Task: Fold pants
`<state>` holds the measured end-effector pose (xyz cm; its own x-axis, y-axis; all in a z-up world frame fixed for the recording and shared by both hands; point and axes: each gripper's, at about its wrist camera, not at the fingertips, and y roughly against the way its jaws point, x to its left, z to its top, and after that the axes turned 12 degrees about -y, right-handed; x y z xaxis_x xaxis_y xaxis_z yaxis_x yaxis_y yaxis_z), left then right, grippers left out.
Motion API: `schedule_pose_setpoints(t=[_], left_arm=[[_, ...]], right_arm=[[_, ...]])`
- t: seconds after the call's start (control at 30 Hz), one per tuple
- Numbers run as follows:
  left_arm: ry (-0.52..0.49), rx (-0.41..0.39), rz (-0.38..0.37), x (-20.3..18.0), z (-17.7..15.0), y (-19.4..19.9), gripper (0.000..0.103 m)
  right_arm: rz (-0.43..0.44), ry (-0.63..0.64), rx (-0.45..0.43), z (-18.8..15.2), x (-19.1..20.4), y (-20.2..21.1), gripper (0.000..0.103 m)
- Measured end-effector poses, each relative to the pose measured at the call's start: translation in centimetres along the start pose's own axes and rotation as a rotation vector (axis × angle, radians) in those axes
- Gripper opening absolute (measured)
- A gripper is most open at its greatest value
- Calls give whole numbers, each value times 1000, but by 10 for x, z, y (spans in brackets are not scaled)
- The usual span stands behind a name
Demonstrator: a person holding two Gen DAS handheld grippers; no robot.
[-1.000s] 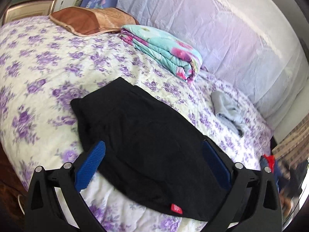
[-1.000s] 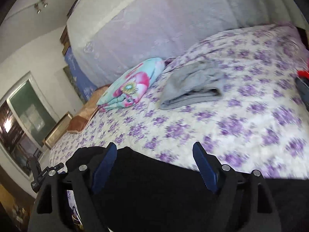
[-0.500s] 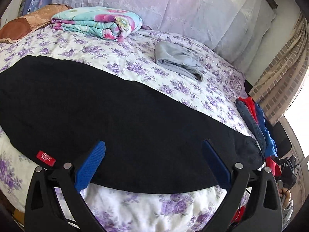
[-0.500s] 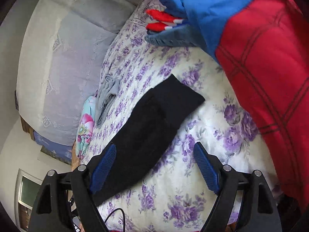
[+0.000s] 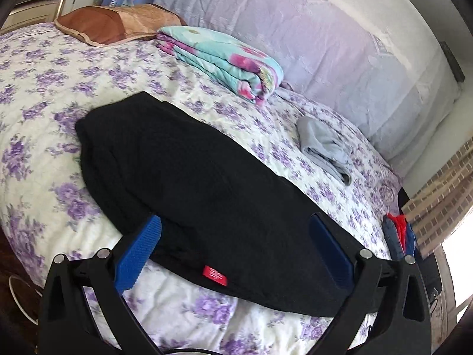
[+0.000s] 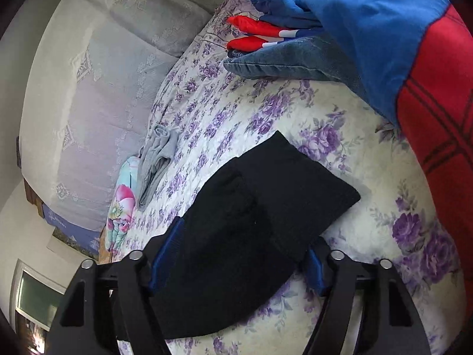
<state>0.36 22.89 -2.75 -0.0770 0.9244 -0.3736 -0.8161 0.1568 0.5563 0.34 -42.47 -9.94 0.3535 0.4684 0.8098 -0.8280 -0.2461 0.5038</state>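
Note:
Black pants (image 5: 207,195) lie flat and lengthwise on the purple-flowered bed, with a small red label (image 5: 215,275) at their near edge. In the right wrist view their leg end (image 6: 266,207) lies between my fingers. My left gripper (image 5: 236,251) is open, low over the near edge of the pants, one blue pad on each side. My right gripper (image 6: 242,254) is open, its pads straddling the black cloth near the leg end. Neither holds anything.
A folded teal flowered blanket (image 5: 221,59) and a brown pillow (image 5: 112,23) lie at the back. Folded grey pants (image 5: 325,148) lie to the right. A pile of blue, red and denim clothes (image 6: 354,29) lies by the leg end. A padded headboard (image 5: 295,29) is behind.
The left wrist view swung back left toward the waist end of the pants. My right gripper moved down and closer, so the black cloth now lies between its pads.

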Motion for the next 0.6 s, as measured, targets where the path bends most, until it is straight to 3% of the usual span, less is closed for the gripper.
schedule_pose_setpoints(t=[0.03,0.1,0.17,0.33,0.47,0.6], left_arm=[[16,-10,3,7,1,3,98],[49,-24,5,20,2,10,98],[72,-36,4,30,4,15,98],[110,-70,16,51,5,29,98],[126,-99,31,63,6,39,98],[147,-128,44,78,7,49,98]], right_arm=[[-1,0,-4,0,-3,-1,51],[5,-27,-13,1,-14,0,26],[30,-67,-16,4,-23,2,16],[41,-17,-60,2,-4,15,14],[25,166,-135,-11,53,25,14],[22,390,-150,-40,125,17,14]])
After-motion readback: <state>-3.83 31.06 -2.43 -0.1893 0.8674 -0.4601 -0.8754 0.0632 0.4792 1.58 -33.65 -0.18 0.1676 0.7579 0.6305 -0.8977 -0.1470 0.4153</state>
